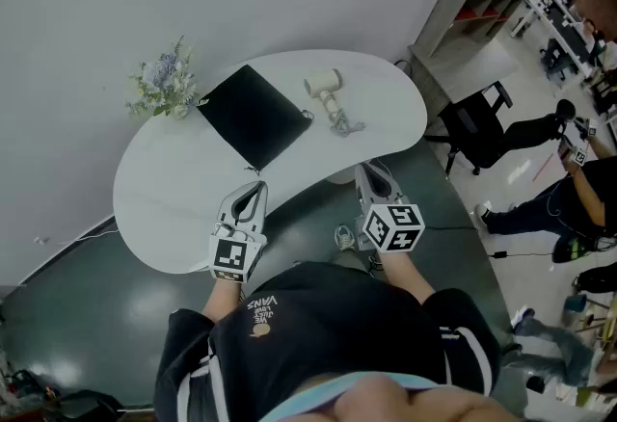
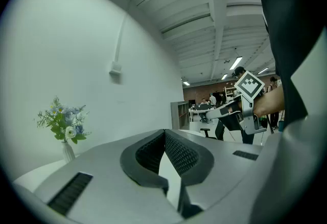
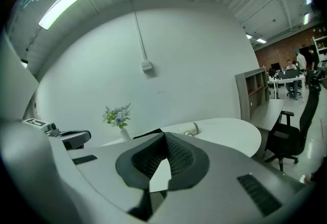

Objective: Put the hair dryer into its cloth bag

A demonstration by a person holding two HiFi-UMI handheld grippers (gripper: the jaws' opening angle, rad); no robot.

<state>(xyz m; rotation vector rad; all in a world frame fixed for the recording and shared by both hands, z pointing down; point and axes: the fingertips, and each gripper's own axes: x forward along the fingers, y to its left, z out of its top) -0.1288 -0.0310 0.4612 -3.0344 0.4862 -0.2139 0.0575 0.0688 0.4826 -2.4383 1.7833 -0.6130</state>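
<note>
A cream hair dryer (image 1: 325, 88) lies on the white table (image 1: 183, 198) at the far side, its cord (image 1: 344, 124) bunched just in front of it. Left of it a black cloth bag (image 1: 253, 115) lies flat. My left gripper (image 1: 254, 189) hangs over the table's near edge, shut and empty. My right gripper (image 1: 371, 171) is held at the near edge too, shut with nothing in it. In the right gripper view the hair dryer (image 3: 190, 129) shows small beyond the closed jaws, with the bag (image 3: 148, 133) to its left.
A vase of blue and white flowers (image 1: 164, 88) stands at the table's far left corner. A black office chair (image 1: 479, 126) and a grey shelf unit (image 1: 472, 15) are to the right. Other people sit on the floor at the far right.
</note>
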